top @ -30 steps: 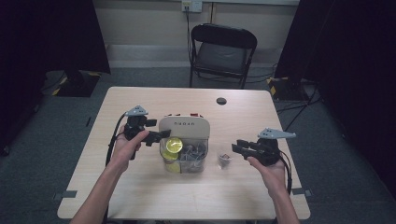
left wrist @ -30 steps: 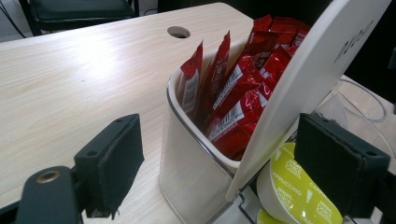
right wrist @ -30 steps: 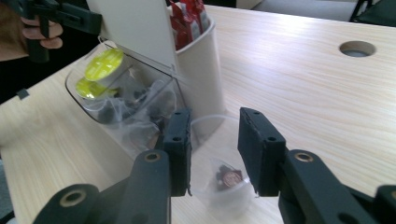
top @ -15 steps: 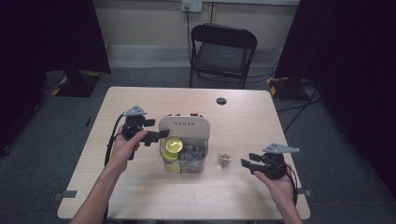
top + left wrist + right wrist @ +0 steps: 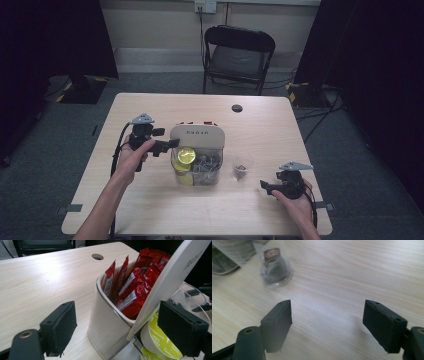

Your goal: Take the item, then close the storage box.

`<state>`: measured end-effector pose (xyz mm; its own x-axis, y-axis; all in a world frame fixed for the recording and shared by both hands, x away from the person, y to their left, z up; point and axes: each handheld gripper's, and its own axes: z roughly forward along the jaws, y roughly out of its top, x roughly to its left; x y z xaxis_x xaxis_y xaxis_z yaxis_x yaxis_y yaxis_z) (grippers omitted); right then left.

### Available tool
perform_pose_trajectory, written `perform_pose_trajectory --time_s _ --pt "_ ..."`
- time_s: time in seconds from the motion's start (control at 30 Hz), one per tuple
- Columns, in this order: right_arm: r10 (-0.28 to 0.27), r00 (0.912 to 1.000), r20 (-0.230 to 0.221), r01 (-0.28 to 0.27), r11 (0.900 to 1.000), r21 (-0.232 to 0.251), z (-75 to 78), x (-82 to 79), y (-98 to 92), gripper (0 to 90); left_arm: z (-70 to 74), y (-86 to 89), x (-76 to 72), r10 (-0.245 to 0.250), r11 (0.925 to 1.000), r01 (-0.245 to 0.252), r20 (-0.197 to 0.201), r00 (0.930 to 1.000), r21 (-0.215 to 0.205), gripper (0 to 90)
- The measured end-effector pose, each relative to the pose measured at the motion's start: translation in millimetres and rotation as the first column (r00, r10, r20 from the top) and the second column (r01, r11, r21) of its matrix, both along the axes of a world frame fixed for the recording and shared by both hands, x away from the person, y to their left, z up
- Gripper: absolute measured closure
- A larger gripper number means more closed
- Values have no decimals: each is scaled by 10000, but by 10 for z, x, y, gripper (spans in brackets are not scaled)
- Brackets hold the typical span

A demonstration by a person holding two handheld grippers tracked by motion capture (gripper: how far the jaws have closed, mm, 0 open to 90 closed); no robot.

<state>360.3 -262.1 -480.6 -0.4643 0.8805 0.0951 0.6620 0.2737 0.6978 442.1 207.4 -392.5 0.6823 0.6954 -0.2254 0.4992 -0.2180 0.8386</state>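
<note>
A clear organiser box (image 5: pixel 197 165) with a tilted white lid (image 5: pixel 196 134) stands mid-table. It holds a yellow-green capsule (image 5: pixel 187 155) and grey pods. My left gripper (image 5: pixel 169 144) is at its left side, open, its jaws straddling the white holder (image 5: pixel 105 325) of red sachets (image 5: pixel 135 287) without pressing. In the left gripper view the gripper (image 5: pixel 121 325) has the lid (image 5: pixel 172 277) and capsule (image 5: pixel 160 340) by its right jaw. A small clear cup (image 5: pixel 241 169) with a dark capsule stands right of the box. My right gripper (image 5: pixel 266 187) is low near the front right; its jaws have just been opening, with nothing between them (image 5: pixel 330 322). The cup (image 5: pixel 274 267) is ahead.
A round cable hole (image 5: pixel 237 108) lies near the table's far edge. A black folding chair (image 5: pixel 237 55) stands beyond the table. The table's front edge (image 5: pixel 200 231) is close to my right hand. Bare wood (image 5: pixel 352 277) lies ahead of the right gripper.
My right gripper has drawn back from the cup toward the front right of the table, sunk lower, and its jaws have spread. The left gripper has stayed put.
</note>
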Motion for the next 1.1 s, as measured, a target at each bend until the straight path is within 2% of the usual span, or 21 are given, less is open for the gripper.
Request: perform_pose_trajectory --time_s 0.07,0.2,0.37,0.47,0.63,0.77,0.9,1.1 --pt "-158 9997 -185 153 9995 -289 -50 19 7 182 4 14 -4 25 10000 -25 23 10000 -46 153" --pt "-187 9997 -163 180 9989 -437 -86 24 18 156 15 39 -10 65 9999 -65 12 10000 -79 155" --pt "-253 9996 92 258 9975 -664 -114 6 41 154 22 44 -32 220 9998 -220 48 9997 -29 158" --pt "-376 9980 514 425 9944 -965 -156 -11 70 132 32 53 -47 214 9998 -214 100 9997 21 159" --pt "-440 9951 891 508 9959 -749 -197 -17 69 116 70 98 -62 193 9998 -192 158 9997 -28 161" --pt "-432 9952 883 500 9959 -754 -197 -16 69 115 116 156 -84 424 9989 -418 263 9988 -231 164" --pt "-430 9952 883 497 9959 -754 -197 -15 68 114 169 205 -106 318 9990 -304 433 9986 -341 165" --pt "-408 9952 887 478 9958 -778 -198 -16 66 115 202 329 -87 514 9969 -486 438 9977 -622 166"
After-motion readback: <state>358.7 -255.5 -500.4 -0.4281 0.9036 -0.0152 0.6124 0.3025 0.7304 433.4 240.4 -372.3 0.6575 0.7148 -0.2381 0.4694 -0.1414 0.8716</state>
